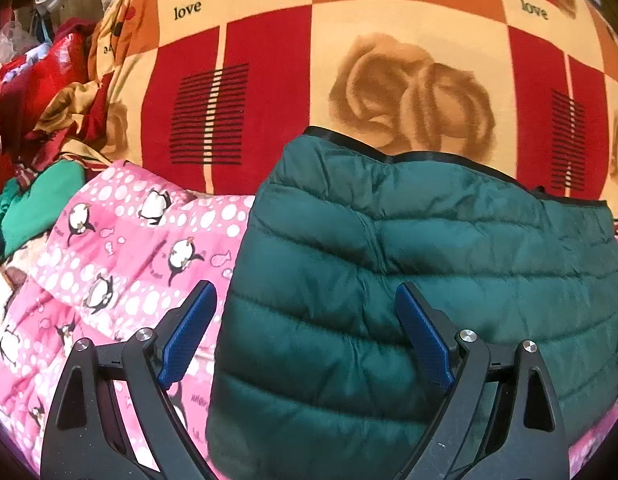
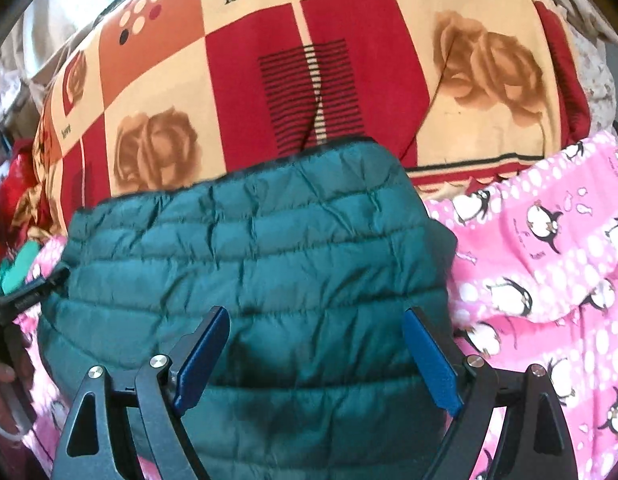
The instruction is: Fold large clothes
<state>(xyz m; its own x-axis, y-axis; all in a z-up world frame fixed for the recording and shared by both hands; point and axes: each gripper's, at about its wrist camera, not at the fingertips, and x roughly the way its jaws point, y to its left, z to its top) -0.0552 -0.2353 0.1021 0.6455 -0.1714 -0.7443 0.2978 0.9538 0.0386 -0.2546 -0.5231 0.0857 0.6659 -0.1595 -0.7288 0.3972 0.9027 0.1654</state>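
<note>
A dark green quilted puffer jacket (image 1: 409, 280) was seen folded into a compact block, laid on a pink penguin-print blanket (image 1: 121, 248). Its far black-trimmed edge was overlapped onto a red, orange and cream checked blanket (image 1: 349, 40) printed with roses and "love". The left gripper (image 1: 305, 308) was held above the jacket's left edge, jaws spread wide, nothing gripped; 1 blue pad (image 1: 189, 336) was seen over the pink blanket, the other over the jacket. The right gripper (image 2: 315, 336) was held over the jacket's near part, jaws likewise spread wide and empty, both blue pads (image 2: 427, 360) clear of the fabric. Crumpled red and green clothes (image 1: 37, 128) were piled left of the jacket.
</note>
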